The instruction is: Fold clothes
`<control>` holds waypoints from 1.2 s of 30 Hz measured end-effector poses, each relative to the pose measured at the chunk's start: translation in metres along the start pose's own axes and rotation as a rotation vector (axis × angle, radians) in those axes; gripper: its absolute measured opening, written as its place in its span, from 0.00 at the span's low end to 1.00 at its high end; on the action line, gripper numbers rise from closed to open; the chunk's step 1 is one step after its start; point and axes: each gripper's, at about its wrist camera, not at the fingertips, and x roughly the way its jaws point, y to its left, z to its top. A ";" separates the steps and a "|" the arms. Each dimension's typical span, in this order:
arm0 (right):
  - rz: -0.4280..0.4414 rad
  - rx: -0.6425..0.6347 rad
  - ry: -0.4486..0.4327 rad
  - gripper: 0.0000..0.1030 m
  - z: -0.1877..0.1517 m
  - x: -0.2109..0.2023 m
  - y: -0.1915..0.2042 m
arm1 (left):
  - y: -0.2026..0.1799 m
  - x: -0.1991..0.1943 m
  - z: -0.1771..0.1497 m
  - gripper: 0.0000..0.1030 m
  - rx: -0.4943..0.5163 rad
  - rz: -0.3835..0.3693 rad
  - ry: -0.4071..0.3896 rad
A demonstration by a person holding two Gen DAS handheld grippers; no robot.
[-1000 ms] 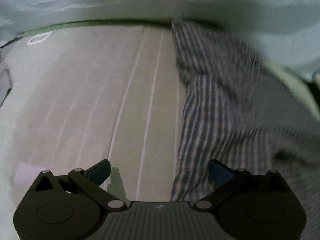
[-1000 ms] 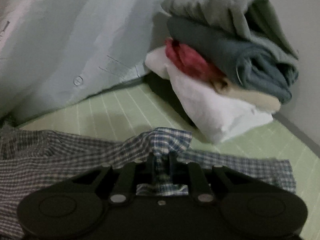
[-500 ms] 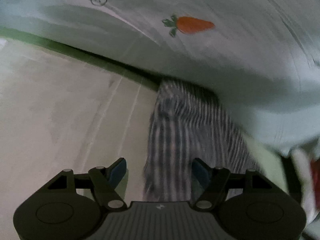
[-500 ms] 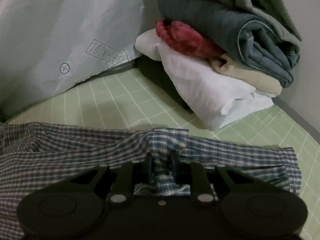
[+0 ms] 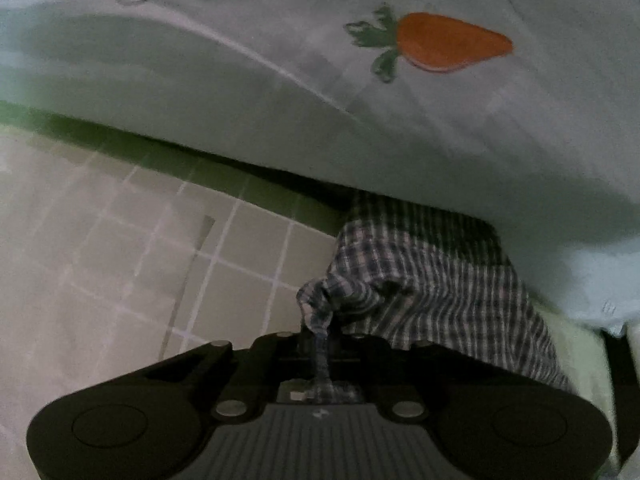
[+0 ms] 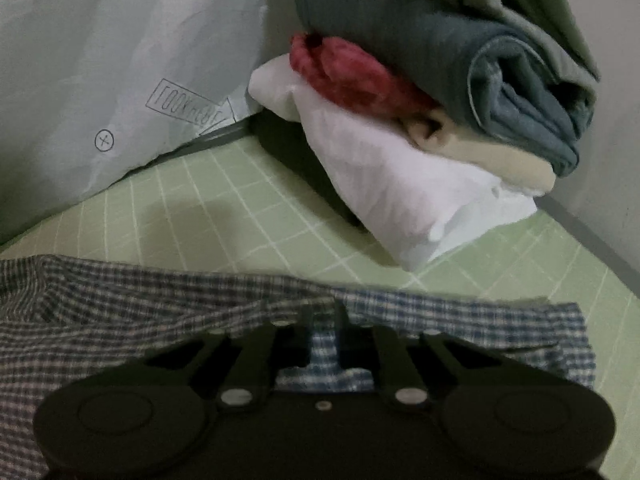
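A blue-and-white checked shirt (image 5: 432,280) lies on the green grid mat (image 5: 120,256). My left gripper (image 5: 320,332) is shut on a bunched corner of its near left edge; the pinched cloth runs back between the fingers. In the right wrist view the same checked shirt (image 6: 120,308) spreads across the lower frame, low on the mat. My right gripper (image 6: 322,312) is shut on a fold of its far edge, and the cloth hides the fingertips.
A stack of folded clothes (image 6: 420,112), white, red, cream, blue-grey and grey-green, stands at the mat's far right corner. A pale sheet with a carrot print (image 5: 440,44) hangs along the far side. Bare green mat (image 6: 224,208) lies between shirt and stack.
My left gripper, open a second ago, has moved to the shirt's edge and shut on it. The right gripper has kept its hold and lowered the raised fold toward the mat, nearer the stack.
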 end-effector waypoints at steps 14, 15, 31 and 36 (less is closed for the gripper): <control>0.127 0.006 0.071 0.78 -0.017 0.020 0.013 | 0.007 -0.064 -0.044 0.76 0.047 0.124 -0.043; 0.133 -0.047 0.064 0.60 -0.017 0.019 0.018 | 0.009 -0.069 -0.049 0.76 0.030 0.126 -0.042; 0.483 -0.421 -0.256 0.11 -0.034 -0.151 0.103 | 0.017 -0.199 -0.152 0.76 0.015 0.149 -0.083; 0.638 -0.589 -0.134 0.11 -0.111 -0.185 0.136 | 0.026 -0.235 -0.200 0.76 -0.003 0.159 -0.066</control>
